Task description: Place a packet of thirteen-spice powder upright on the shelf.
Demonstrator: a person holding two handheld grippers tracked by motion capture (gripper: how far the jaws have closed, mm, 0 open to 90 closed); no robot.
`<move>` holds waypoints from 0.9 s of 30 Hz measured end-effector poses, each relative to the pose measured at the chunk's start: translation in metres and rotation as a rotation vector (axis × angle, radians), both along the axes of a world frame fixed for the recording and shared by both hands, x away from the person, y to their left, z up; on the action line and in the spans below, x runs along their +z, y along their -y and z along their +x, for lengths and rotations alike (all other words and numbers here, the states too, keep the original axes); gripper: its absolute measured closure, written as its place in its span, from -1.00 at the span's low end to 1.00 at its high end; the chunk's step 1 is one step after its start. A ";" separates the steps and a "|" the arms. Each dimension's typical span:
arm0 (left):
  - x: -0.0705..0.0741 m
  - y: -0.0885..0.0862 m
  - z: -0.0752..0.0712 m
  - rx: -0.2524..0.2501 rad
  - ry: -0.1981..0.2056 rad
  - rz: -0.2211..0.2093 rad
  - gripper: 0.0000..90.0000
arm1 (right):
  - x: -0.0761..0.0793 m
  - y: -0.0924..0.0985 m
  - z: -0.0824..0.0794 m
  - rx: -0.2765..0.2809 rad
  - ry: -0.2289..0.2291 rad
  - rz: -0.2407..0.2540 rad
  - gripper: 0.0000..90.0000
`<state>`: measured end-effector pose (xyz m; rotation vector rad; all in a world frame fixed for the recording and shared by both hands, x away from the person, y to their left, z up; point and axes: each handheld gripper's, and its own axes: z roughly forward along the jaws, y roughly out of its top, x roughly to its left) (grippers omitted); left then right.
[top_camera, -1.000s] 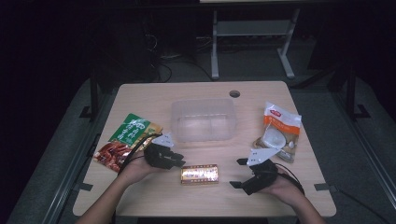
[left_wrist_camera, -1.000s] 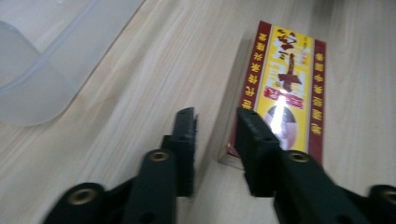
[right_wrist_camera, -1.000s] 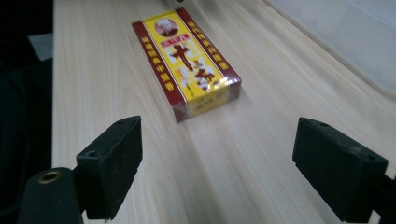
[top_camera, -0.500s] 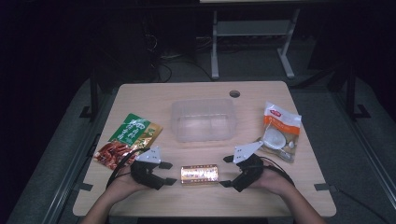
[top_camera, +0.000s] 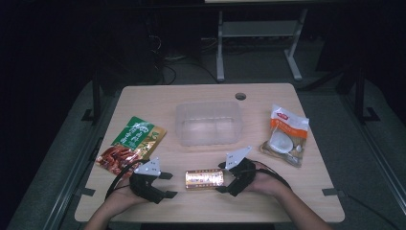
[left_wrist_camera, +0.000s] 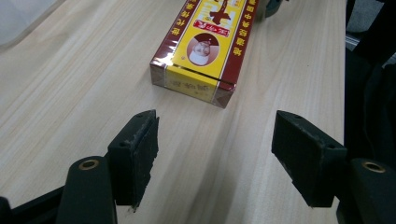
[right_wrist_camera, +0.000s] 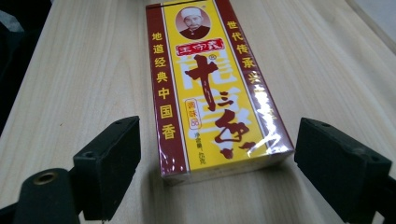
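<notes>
A flat rectangular box (top_camera: 205, 178), film-wrapped in glossy yellow and maroon, lies at lower centre of the high view on the pale wood-grain surface (top_camera: 201, 93), between the two grippers. The right gripper (top_camera: 225, 178) is at the box's right end, its fingers spread wide to either side of that end without touching it; the left gripper (top_camera: 167, 185), likewise open and empty, points at the opposite end from just beside it. A sound grasp would likely centre the padded black fingers (right_wrist_camera: 110, 163) across the narrow width and close squarely, since the film looks slippery. A clear plastic tub (top_camera: 208, 122) sits above centre; crinkled pouches lie at left (top_camera: 132, 143) and right (top_camera: 285, 134).
</notes>
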<state>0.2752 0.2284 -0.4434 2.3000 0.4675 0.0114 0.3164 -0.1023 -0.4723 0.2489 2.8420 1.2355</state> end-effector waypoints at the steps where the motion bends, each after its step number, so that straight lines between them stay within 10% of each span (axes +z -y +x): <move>1: 0.000 0.000 0.000 0.003 -0.005 -0.004 -0.31 | -0.001 -0.001 0.000 0.003 0.001 0.000 -0.66; 27: -0.001 0.000 0.000 0.000 -0.014 -0.013 -0.28 | 0.001 -0.001 -0.004 0.017 0.047 -0.002 -0.29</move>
